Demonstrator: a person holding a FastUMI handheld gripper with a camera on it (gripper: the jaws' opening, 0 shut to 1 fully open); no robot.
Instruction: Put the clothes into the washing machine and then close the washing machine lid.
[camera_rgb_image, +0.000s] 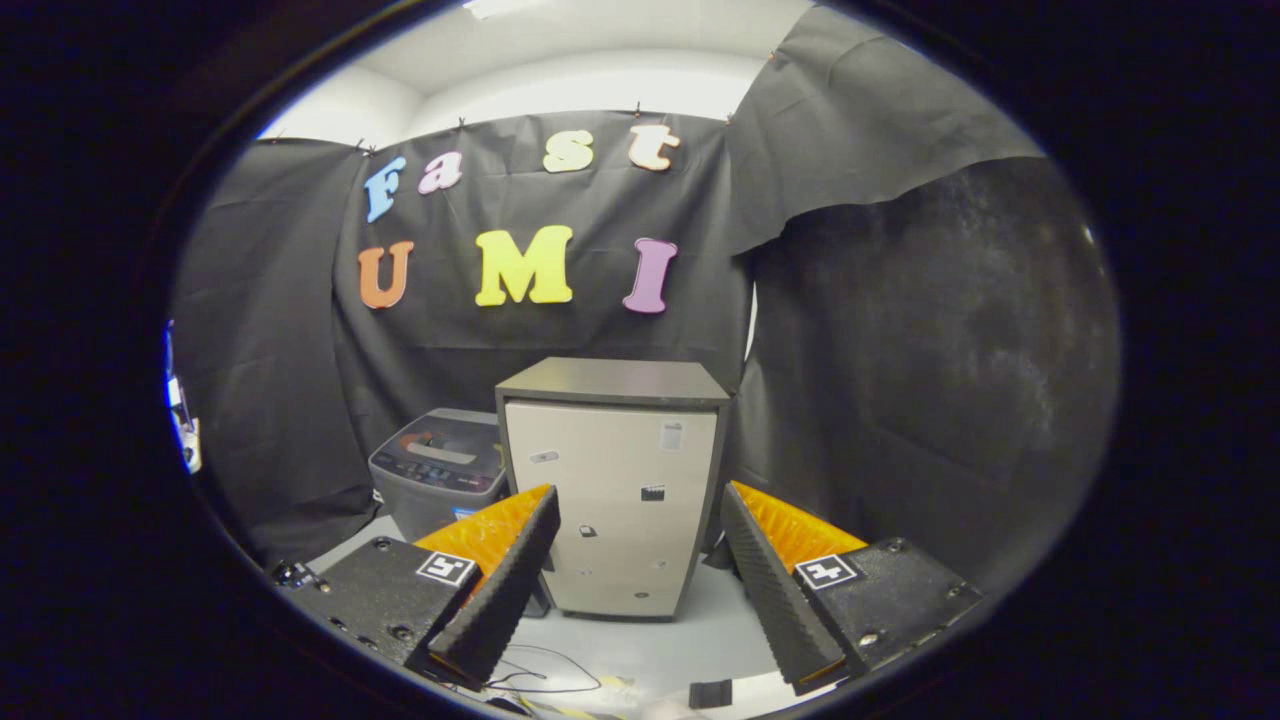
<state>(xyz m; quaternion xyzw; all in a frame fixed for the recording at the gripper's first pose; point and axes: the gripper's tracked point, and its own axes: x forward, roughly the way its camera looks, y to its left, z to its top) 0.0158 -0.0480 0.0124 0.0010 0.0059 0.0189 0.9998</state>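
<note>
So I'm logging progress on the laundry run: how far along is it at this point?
Nothing looks done yet. The gripper is open with nothing between its fingers, facing a beige cabinet just ahead. The washing machine sits to the cabinet's left, beyond the left finger, with its lid down. I can't make out any clothes. Left: find and grasp the clothes, open the lid, load them, close it.

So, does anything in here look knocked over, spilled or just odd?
Nothing looks spilled or knocked over. The cabinet stands upright beyond the open gripper, with the washing machine beside it, lid down. The one untidy bit: a loose cable lying on the table near the fingers.
</note>
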